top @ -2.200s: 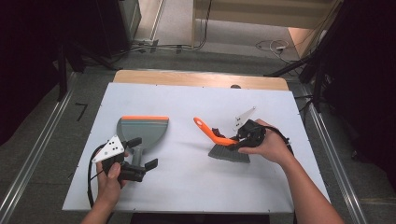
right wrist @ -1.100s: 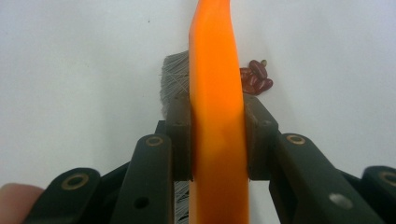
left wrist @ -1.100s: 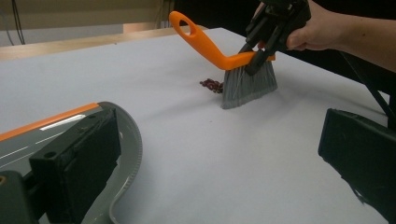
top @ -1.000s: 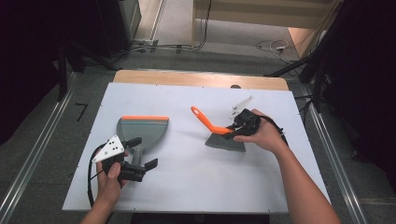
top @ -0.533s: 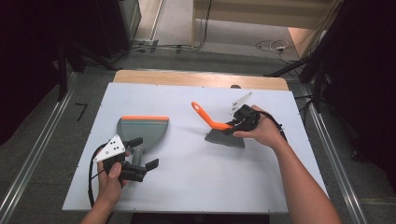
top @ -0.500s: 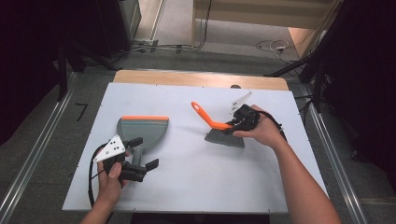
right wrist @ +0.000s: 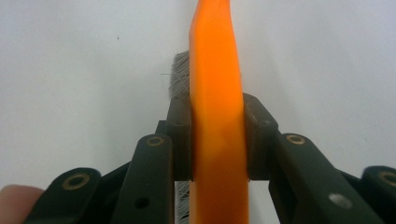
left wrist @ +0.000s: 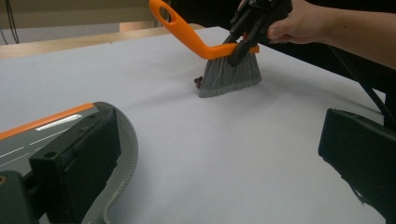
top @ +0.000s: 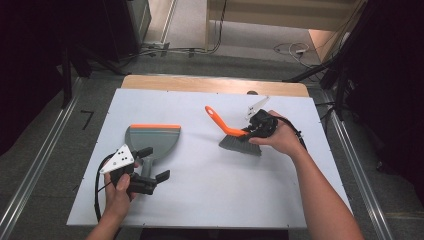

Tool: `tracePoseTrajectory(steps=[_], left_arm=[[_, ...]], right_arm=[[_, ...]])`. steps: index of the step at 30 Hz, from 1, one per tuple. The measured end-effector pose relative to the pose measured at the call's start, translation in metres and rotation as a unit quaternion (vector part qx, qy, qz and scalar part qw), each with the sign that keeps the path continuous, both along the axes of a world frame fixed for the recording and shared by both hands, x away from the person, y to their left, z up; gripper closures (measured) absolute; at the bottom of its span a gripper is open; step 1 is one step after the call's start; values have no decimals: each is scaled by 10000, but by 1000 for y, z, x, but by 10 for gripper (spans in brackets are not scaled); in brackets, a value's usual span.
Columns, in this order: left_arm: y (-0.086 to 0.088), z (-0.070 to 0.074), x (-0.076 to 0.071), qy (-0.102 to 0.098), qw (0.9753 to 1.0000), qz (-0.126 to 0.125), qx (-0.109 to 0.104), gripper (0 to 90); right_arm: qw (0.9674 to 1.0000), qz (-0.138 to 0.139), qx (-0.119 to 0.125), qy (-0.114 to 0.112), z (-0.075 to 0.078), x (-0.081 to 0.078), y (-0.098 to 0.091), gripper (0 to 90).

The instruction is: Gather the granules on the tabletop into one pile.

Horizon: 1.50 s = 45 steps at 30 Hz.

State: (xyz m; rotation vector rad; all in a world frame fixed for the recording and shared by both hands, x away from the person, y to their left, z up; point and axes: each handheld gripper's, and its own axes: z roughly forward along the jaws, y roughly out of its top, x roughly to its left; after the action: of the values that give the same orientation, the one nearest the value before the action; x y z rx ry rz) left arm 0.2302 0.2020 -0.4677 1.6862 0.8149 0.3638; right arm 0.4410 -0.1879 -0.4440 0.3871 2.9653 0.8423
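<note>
— What do you have in front of you?

— A white table (top: 200,200) with a wooden strip along its far edge, on a grey floor with dark surroundings and cables beyond the far side.

— Start at the left. Where is your left gripper?

— Your left gripper (top: 150,170) sits near the table's left front corner, resting low in your left hand (top: 120,192). Its jaws are spread wide with nothing between them. In the left gripper view one jaw lies over the dustpan's near rim, the other stands well apart over bare table.

— And the dustpan?

— The grey dustpan (top: 152,141) with its orange lip lies flat just beyond that gripper, the lip towards the far edge, left of the table's middle.

— Now the right side?

— The brush (top: 235,137) stands right of the middle, bristles down on the table, its orange handle slanting up towards the far left. A small dark crumb (left wrist: 198,82) lies against the bristles' left end.

— How are you holding it?

— Your right gripper (top: 252,132) pinches the brush's orange back; in the right gripper view both pads (right wrist: 180,140) press flat against its sides. Your right hand (top: 280,137) comes in from the right front.
</note>
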Motion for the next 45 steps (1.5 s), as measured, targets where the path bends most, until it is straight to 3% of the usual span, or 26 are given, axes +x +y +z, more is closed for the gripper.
tracePoseTrajectory(steps=[7, 11, 18, 22, 31, 35, 39, 42, 45], left_arm=[[1, 0, 0, 4, 10000, 23, 6, 0], [1, 0, 0, 5, 10000, 19, 13, 0], [1, 0, 0, 4, 10000, 17, 20, 0], [1, 0, 1, 1, 10000, 20, 24, 0], [1, 0, 1, 6, 10000, 18, 32, 0], [3, 0, 1, -7, 10000, 19, 22, 0], [3, 0, 1, -1, 10000, 24, 38, 0], [3, 0, 0, 3, 10000, 26, 27, 0], [3, 0, 0, 0, 10000, 25, 21, 0]], right_arm=[[9998, -147, 88, 44, 11, -13, -1, 681], [9998, -86, 118, -124, 21, -21, -1, 682], [9991, -225, 195, -296, 36, -35, -7, 681], [9992, -330, 156, -143, 33, -40, -9, 682], [9991, -414, -80, 17, 4, -36, 3, 682], [9981, -611, -34, -43, 3, -28, 1, 682], [9971, -751, 83, -93, 11, -31, -3, 682], [9940, -1017, 339, -218, 23, -36, -12, 682], [9833, -1680, 526, -461, 35, -43, -24, 682]])
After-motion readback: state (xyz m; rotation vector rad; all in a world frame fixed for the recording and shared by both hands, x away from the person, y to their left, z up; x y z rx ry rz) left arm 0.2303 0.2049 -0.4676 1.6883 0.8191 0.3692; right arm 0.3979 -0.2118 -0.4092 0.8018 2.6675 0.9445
